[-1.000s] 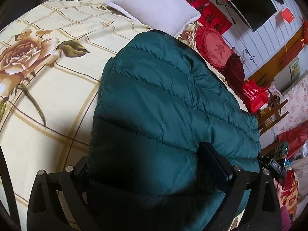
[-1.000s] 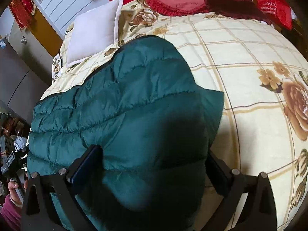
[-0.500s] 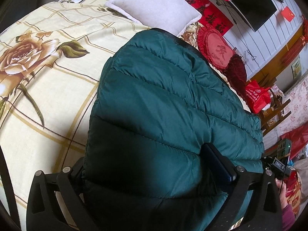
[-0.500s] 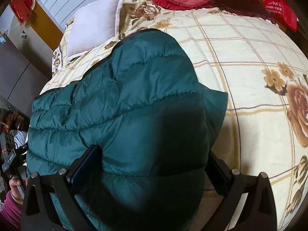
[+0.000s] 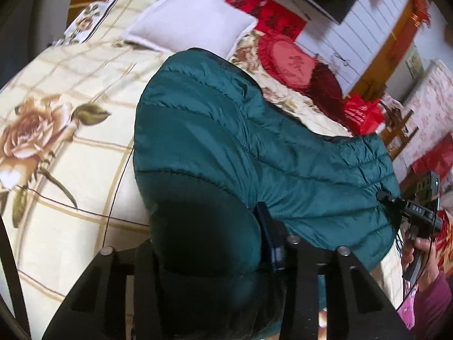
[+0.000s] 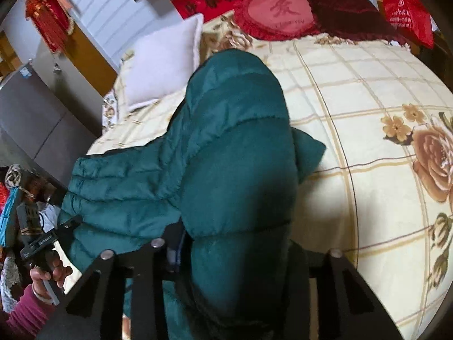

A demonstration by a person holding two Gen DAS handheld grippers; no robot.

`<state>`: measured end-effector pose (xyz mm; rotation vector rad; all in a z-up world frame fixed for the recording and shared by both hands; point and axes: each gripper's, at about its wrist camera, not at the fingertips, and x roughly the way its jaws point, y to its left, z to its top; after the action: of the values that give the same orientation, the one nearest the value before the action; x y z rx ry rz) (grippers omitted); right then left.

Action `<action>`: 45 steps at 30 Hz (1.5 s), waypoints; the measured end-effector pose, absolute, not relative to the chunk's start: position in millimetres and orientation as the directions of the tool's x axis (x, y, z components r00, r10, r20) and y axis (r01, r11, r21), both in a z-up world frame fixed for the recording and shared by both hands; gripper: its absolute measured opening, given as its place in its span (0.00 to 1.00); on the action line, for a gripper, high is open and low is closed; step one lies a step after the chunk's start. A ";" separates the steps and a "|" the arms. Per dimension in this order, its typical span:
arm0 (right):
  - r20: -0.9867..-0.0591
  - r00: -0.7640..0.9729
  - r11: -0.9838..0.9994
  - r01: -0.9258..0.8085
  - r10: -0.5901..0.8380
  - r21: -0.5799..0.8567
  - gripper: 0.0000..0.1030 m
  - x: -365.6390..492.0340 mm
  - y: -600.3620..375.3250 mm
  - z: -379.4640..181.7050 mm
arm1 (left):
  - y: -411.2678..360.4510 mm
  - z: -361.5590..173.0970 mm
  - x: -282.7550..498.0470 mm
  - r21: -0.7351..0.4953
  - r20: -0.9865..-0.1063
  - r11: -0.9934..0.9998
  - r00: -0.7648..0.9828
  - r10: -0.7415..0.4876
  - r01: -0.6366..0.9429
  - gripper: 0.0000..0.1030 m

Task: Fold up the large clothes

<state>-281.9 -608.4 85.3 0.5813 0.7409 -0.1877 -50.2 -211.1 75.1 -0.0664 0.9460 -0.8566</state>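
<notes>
While both of my grippers pinch the near edge of the green puffer jacket [image 5: 226, 147], the left gripper [image 5: 209, 249] and the right gripper [image 6: 235, 243] each closed down on a thick wad of it, I judge the fold only begun. Its far end lies on the floral bedspread [image 6: 368, 90] near the white pillow [image 5: 192, 31]. The lifted edge has yet to be carried over and laid down.

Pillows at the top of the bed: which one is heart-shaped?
The red frilled cushion with a character stitched on it. The white pillow beside it is a plain rectangle; the dark maroon cushion shows no clear heart outline.
</notes>
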 end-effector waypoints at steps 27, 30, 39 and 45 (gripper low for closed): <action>-0.809 0.547 0.827 0.543 -0.215 0.147 0.84 -400.4 -531.7 97.6 | -134.1 95.6 -144.1 -0.263 -0.759 0.785 0.382 -0.527 0.561 0.65; -0.780 0.578 0.849 0.514 -0.240 0.120 0.84 -406.8 -504.8 115.6 | -131.0 108.1 -170.1 -0.166 -0.737 0.791 0.459 -0.496 0.589 0.65; -0.699 0.669 0.890 0.444 -0.251 0.105 0.84 -419.3 -423.4 137.9 | -154.3 106.4 -228.7 -0.072 -0.718 0.801 0.526 -0.456 0.595 0.65; -0.688 0.674 0.895 0.439 -0.270 0.078 0.84 -417.3 -384.4 125.8 | -167.6 99.7 -250.5 -0.061 -0.719 0.808 0.535 -0.443 0.587 0.65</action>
<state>-417.3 -384.4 125.8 0.2461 0.7298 -0.4034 -250.5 -167.6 99.7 0.1972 0.7966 -0.6178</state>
